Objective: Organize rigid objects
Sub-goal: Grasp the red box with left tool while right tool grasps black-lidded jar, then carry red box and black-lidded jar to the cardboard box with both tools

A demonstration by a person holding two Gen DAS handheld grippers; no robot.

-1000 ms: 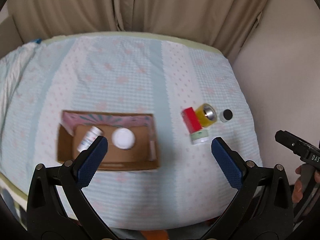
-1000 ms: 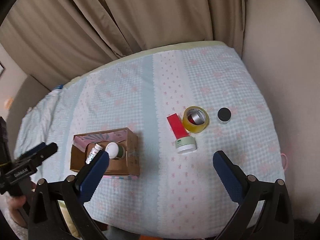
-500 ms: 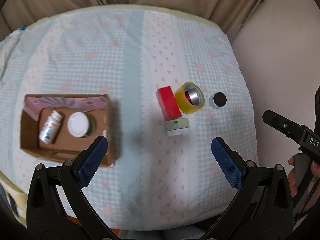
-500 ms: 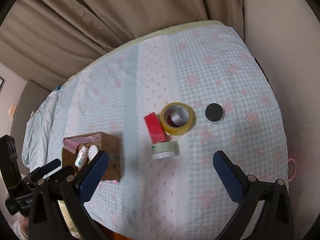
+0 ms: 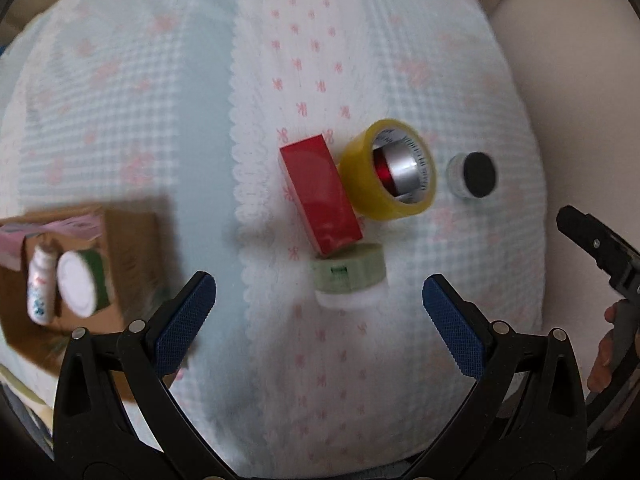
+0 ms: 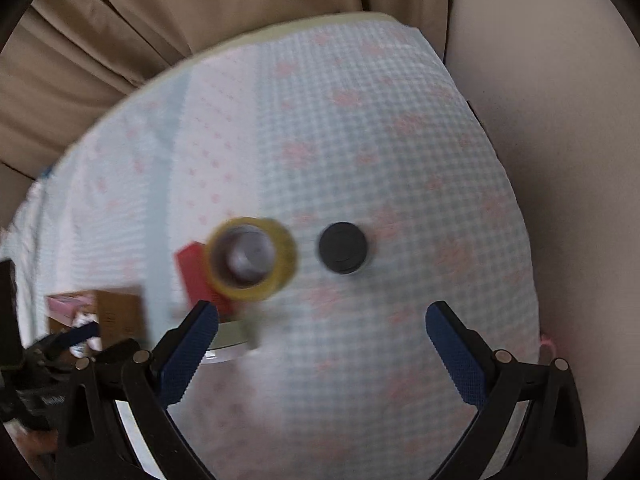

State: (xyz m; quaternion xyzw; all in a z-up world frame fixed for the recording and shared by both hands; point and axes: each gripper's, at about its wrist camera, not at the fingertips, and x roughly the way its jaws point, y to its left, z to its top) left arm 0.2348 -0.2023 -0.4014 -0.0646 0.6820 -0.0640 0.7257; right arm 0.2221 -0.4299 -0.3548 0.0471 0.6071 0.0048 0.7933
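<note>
On the checked cloth lie a red box [image 5: 320, 196], a yellow tape roll [image 5: 386, 170] with a silver-red can inside it, a green-lidded jar [image 5: 348, 274] and a small black-lidded jar [image 5: 474, 176]. My left gripper [image 5: 318, 322] hovers open just short of the green jar. My right gripper [image 6: 322, 344] is open too, below the black-lidded jar [image 6: 343, 247] and the tape roll [image 6: 251, 258]. A cardboard box [image 5: 132, 240] at the left holds a white bottle [image 5: 40, 288] and a white-lidded jar [image 5: 76, 288].
The cloth-covered table [image 6: 360, 128] ends at a beige wall [image 6: 540, 120] on the right and curtains [image 6: 180, 12] behind. The right gripper's black body and a hand [image 5: 604, 360] show at the right edge of the left wrist view.
Both grippers have moved down and closer to the cluster of objects. The left view has swung right, away from the cardboard box. Both stay open; the objects have not moved.
</note>
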